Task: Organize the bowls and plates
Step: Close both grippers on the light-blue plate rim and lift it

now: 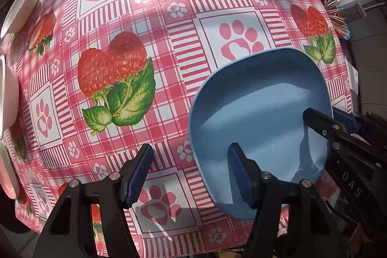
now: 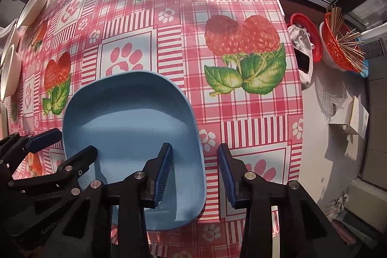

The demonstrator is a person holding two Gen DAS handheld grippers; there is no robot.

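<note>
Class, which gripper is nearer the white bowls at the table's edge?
Left. The left gripper straddles the blue dish rim toward the white bowls; the right gripper straddles its opposite rim.

- Desk cover [image 1: 169,16]: glossy, wipe-clean oilcloth look, sun glare on it.
- Blue plate [image 2: 130,117]: matt, smooth, plastic-looking.
- Left claw [image 1: 191,173]: matt black plastic, ribbed blue pads [image 1: 139,173], bright metal pins.
- White bowls [image 2: 31,6]: smooth, slight sheen.
- Red baskets [image 2: 336,40]: perforated plastic.
</note>
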